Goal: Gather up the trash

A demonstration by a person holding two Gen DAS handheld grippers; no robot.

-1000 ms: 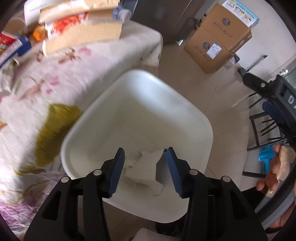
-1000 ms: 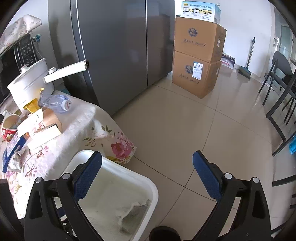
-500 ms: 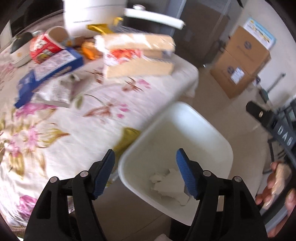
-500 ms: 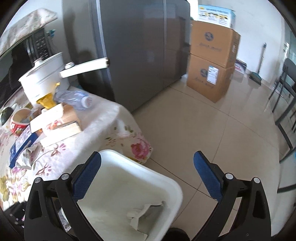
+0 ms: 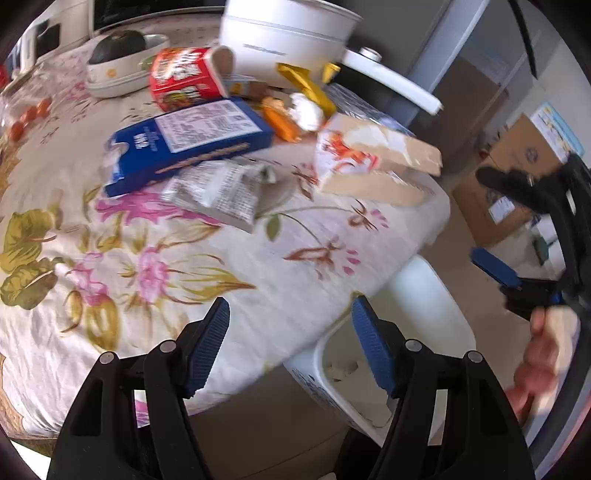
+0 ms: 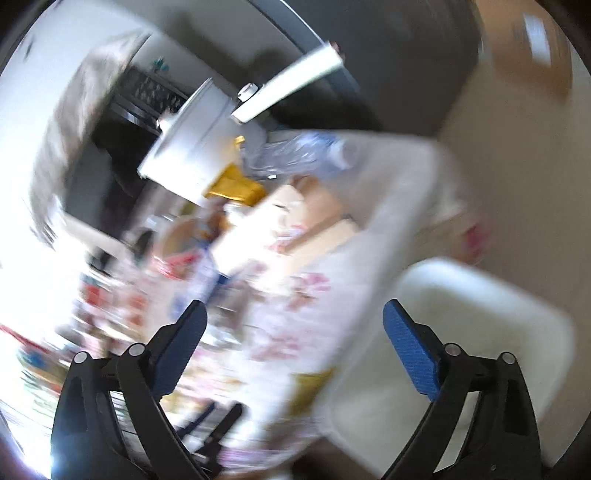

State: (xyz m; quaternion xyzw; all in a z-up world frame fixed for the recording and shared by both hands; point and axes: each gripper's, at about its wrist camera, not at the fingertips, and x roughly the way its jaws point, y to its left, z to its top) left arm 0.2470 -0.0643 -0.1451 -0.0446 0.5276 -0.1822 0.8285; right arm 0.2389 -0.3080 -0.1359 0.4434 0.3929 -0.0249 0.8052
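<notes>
Your left gripper [image 5: 290, 341] hangs over the near edge of the table [image 5: 314, 258], its fingers released with nothing between them; they have just been opening. Your right gripper [image 6: 293, 347] is also released and empty, its fingers having just closed in a little, and its view is heavily blurred. The white bin [image 5: 424, 306] stands on the floor just beside the table's corner, with pale crumpled scraps [image 5: 343, 367] lying in its bottom. The remaining trash sits on the floral cloth, well ahead of your left fingers: a blue carton [image 5: 192, 142] lying flat, a grey foil wrapper [image 5: 218, 192] touching its near side, a red snack cup [image 5: 184, 79] tipped on its side behind it, and an opened cardboard box [image 5: 373, 166] toward the table's right end. A white pot [image 5: 280, 33] with a long handle stands at the back. Your right hand [image 5: 543, 350] shows at the right edge of the left view.
</notes>
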